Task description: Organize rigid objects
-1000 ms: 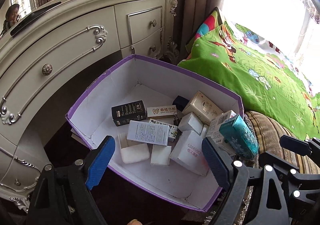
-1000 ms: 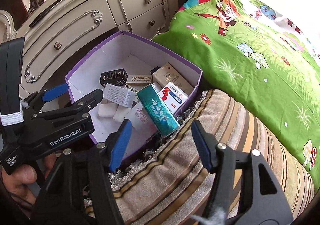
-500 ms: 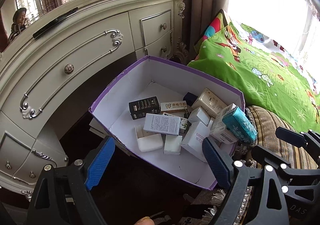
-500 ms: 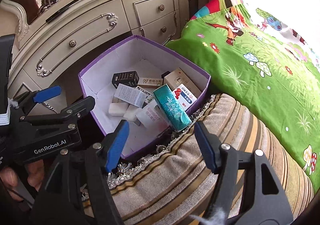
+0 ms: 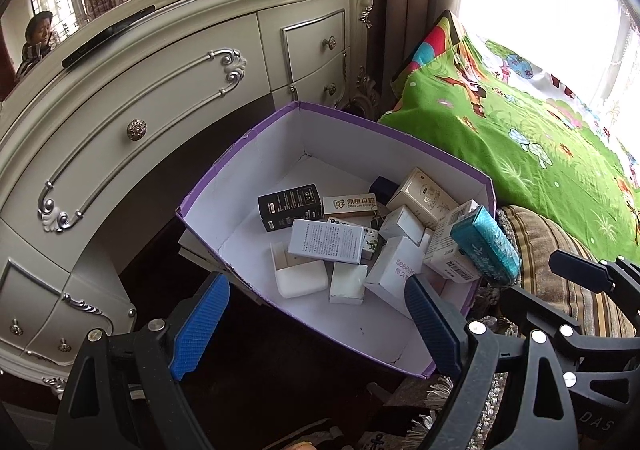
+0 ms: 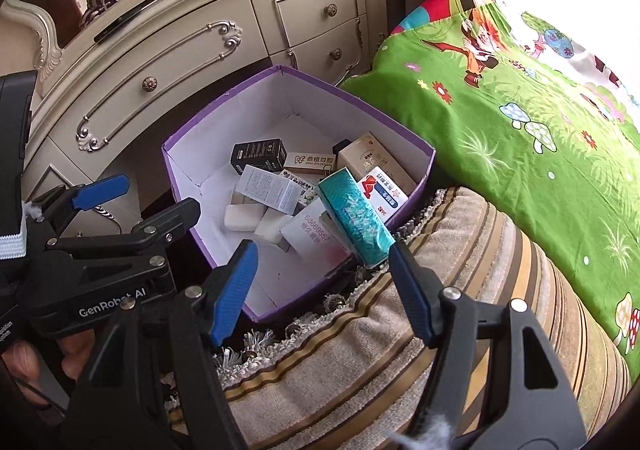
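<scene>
We see one cream dresser (image 5: 168, 97) with ornate silver handles, one green cartoon bedspread (image 6: 520, 97), one striped cushion (image 6: 400, 350) with a fringe. One purple box (image 5: 224, 185), white inside, sits between dresser and cushion, its right wall against the cushion.

Inside we count roughly a dozen small cartons, some overlapping so the count is not exact. One teal carton (image 6: 354, 215) lies tilted on the box's right rim at the near right corner, long axis running from the box interior out toward the cushion, near end overhanging the rim. One red-and-white carton (image 6: 382, 191) is just beside it, against the right wall. One tan carton (image 5: 424, 195) leans at the far right corner. One white carton with printed digits (image 5: 396, 270) lies near the front edge. One white text-covered carton (image 5: 326, 240) lies mid-box, long axis left-right. One black carton (image 5: 290, 205) lies toward the far-left side, one slim white branded carton (image 5: 350, 203) touching its right end. Two plain white blocks (image 5: 302, 282) sit side by side by the front edge.

Left gripper (image 5: 316, 330) is released, jaws wide, empty, above the box's front edge. Right gripper (image 6: 324, 286) is released too, empty, jaws spread around the near right corner just below the teal carton, not touching it.
</scene>
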A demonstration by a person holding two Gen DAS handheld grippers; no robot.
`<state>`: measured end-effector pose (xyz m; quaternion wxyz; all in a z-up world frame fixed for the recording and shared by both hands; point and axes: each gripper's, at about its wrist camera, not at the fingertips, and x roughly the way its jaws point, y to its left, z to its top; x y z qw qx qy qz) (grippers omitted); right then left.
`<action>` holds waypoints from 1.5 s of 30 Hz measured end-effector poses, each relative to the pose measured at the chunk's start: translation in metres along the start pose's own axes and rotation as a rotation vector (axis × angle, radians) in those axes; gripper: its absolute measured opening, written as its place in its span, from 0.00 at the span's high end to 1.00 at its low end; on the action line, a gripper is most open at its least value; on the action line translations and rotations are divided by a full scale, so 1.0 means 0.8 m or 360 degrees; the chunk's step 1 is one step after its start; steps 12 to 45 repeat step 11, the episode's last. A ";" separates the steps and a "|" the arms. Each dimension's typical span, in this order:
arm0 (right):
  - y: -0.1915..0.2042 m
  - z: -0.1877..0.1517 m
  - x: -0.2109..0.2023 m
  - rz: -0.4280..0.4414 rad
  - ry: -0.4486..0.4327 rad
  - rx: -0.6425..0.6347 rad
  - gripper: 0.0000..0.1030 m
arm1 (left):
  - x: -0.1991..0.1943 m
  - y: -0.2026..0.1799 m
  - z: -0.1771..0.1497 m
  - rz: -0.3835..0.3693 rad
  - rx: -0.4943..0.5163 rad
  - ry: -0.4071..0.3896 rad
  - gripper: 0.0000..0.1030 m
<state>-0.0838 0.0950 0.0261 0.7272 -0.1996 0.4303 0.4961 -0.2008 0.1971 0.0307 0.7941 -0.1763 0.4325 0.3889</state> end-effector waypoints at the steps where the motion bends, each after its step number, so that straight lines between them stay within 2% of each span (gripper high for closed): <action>1: 0.000 0.000 0.000 0.0001 0.0002 0.0001 0.31 | 0.000 0.000 0.000 0.0000 0.0000 -0.0003 0.12; 10: -0.001 -0.001 0.002 0.0009 0.0015 0.0005 0.30 | -0.005 0.000 0.001 0.0039 0.0007 -0.0059 0.11; 45: -0.001 -0.001 0.003 0.0011 0.0017 0.0006 0.30 | -0.005 -0.001 0.002 0.0036 0.0007 -0.0060 0.10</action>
